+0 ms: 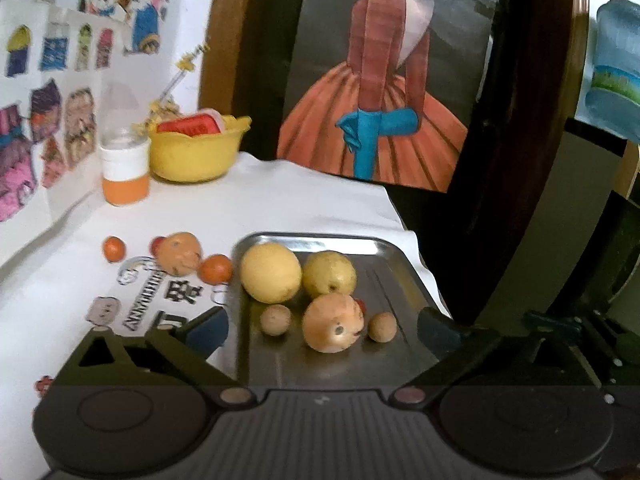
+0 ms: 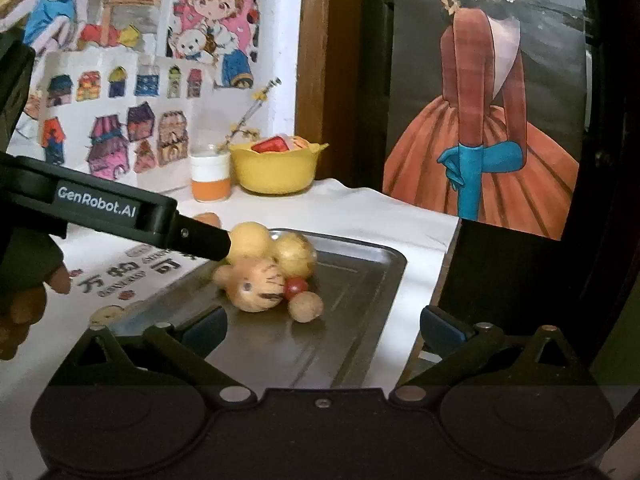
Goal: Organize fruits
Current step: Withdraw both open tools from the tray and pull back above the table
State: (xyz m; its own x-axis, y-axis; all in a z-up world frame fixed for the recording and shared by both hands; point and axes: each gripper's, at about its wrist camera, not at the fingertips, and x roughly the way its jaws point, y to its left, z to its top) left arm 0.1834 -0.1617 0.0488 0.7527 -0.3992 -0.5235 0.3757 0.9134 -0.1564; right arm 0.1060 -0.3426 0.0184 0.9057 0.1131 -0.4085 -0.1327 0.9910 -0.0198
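On the white cloth-covered table (image 1: 312, 200), a shiny rectangular metal tray (image 1: 384, 276) with rounded corners and a raised rim holds most of the fruit. Left wrist view: a large round yellow fruit (image 1: 271, 273) sits touching a smaller yellow-green one (image 1: 329, 273) at the tray's far-left end. In front of them is a peach-coloured fruit-shaped toy (image 1: 333, 323) with a painted face and a small red bit at its side. Two small round tan fruits, matte-skinned, flank it: one on the left (image 1: 275, 320), one on the right (image 1: 382, 326).

Off the tray, on the printed cloth to its left: a second face-painted peach toy (image 1: 181, 253), a small smooth orange (image 1: 216, 268) touching it, and another small orange (image 1: 114, 249) further left, apart.

Left gripper (image 1: 320, 330): spread wide, blue pads either side of the tray's near end, pinching nothing. Right gripper (image 2: 322, 330): also spread wide and empty over the near part of the tray. In the right wrist view the left gripper's black finger (image 2: 200, 240) reaches to the fruit cluster; contact can't be told.

At the back: a yellow plastic bowl (image 1: 196, 152) with something red inside, beside a clear bottle (image 1: 122, 152) with a white-and-orange base.
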